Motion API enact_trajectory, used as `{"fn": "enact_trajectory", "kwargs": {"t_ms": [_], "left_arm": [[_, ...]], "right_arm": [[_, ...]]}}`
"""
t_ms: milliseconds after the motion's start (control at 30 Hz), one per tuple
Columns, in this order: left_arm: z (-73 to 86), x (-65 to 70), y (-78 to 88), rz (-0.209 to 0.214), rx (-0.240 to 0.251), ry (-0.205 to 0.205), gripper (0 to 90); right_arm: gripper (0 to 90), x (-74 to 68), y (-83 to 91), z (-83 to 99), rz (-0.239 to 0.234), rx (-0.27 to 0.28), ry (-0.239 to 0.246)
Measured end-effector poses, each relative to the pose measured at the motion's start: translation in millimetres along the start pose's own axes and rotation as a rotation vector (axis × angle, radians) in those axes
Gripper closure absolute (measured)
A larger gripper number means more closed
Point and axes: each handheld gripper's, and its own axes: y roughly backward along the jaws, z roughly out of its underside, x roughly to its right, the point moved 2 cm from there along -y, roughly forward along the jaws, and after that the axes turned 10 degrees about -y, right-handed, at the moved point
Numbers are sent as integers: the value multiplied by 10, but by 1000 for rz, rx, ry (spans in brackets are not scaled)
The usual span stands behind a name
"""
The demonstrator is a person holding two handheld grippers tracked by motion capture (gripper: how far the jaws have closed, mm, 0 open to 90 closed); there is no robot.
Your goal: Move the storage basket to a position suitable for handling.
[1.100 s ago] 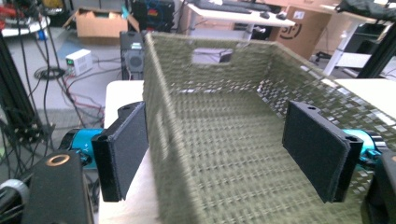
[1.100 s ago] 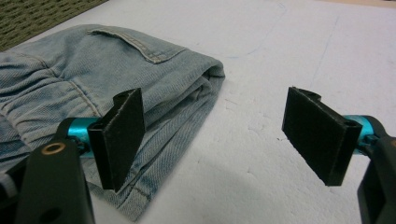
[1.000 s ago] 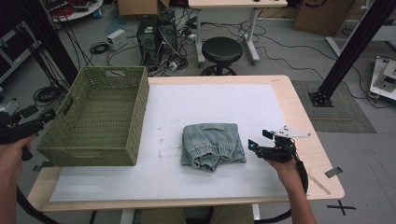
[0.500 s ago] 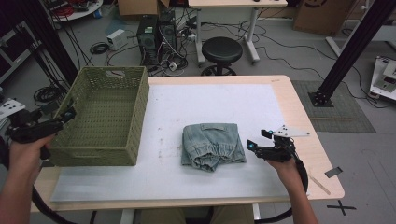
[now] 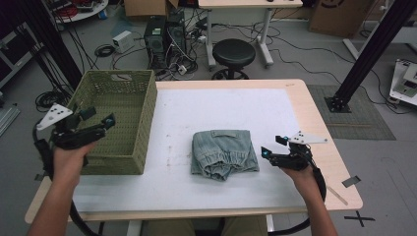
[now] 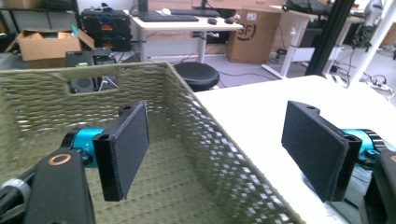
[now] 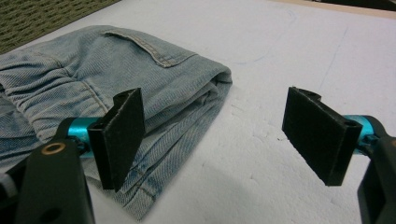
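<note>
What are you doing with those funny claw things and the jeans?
A person sits at a table with a hand-held gripper in each hand. The right hand-held gripper is beside the folded jeans with its jaws open, not touching them yet. The left hand-held gripper, also open and holding nothing, is up by the side of the green basket, which looks empty. My guess is that the jeans will go into the basket, but nothing has been picked up so far.

The green woven basket (image 5: 115, 120) takes up the table's left end, its tall walls blocking any low pass there. The folded denim jeans (image 5: 222, 153) lie mid-table. Bare white mat (image 5: 221, 105) lies open between and beyond them, unobstructed to the table's far edge.
</note>
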Motion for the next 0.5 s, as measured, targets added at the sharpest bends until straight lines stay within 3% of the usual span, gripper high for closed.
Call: {"fn": "enact_trajectory", "kwargs": {"t_ms": [133,500], "left_arm": [[16,180,-81,6,3,6,233],[17,734,-394,99,24,4,233]], "right_arm": [[220,-6,10,-4,-1,-1,5],[220,18,40,-5,0,-2,26]]}}
